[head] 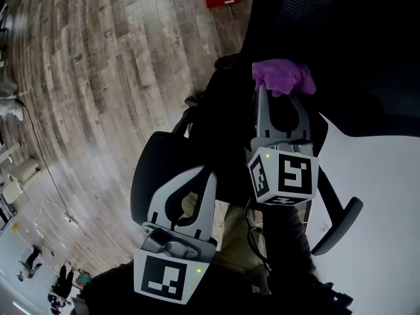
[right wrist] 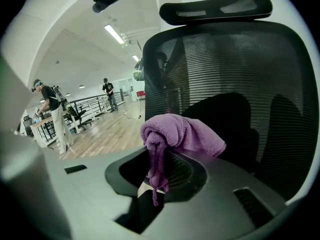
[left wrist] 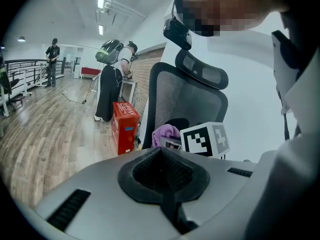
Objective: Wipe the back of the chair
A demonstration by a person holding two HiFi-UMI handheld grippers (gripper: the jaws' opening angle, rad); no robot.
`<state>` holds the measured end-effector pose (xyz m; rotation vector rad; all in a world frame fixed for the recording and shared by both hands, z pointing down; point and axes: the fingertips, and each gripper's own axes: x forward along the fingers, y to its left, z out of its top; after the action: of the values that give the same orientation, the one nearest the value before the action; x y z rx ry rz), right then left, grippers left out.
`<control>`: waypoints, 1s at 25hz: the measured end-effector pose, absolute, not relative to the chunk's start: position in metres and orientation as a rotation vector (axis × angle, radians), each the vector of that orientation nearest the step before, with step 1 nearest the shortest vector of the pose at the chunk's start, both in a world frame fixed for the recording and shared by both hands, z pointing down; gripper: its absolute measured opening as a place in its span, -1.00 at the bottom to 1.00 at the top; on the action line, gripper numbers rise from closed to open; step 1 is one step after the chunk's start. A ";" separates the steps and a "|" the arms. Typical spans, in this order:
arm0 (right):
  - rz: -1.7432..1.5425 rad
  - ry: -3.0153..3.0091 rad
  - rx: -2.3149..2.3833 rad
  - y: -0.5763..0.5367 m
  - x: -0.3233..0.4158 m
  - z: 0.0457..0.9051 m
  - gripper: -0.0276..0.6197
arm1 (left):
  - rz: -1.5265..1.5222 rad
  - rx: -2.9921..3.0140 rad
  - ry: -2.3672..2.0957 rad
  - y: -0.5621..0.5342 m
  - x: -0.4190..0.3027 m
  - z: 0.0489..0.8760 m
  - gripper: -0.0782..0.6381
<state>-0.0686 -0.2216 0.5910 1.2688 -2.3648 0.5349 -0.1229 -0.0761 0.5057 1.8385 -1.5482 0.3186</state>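
Right gripper view: cloth (right wrist: 182,134) perhaps touching chair back (right wrist: 260,74).

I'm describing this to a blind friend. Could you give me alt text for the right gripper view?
The jaws of the right gripper clamp a purple cloth, which bunches over their tips and faces the black mesh chair back, with its headrest above. At left, a wooden floor stretches away, with people standing in the distance.

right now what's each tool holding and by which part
The right tool pinches the purple cloth by a bunched fold, one end dangling. The left tool holds nothing.
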 end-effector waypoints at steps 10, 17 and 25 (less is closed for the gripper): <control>0.531 -2.407 1.114 -0.222 -0.155 0.590 -0.69 | 0.269 1.748 -1.638 -0.077 -0.194 0.496 -0.77; 0.460 -2.527 0.906 -0.213 -0.261 0.551 -0.69 | 0.186 1.628 -1.828 -0.065 -0.280 0.469 -0.77; 0.307 -2.734 0.799 -0.203 -0.306 0.413 -0.69 | 0.065 1.640 -2.009 -0.048 -0.298 0.375 -0.77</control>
<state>-0.3065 -0.2029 0.4125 0.7990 -2.7339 0.3068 -0.2979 -0.0479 0.3755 1.6404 -2.0087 0.0647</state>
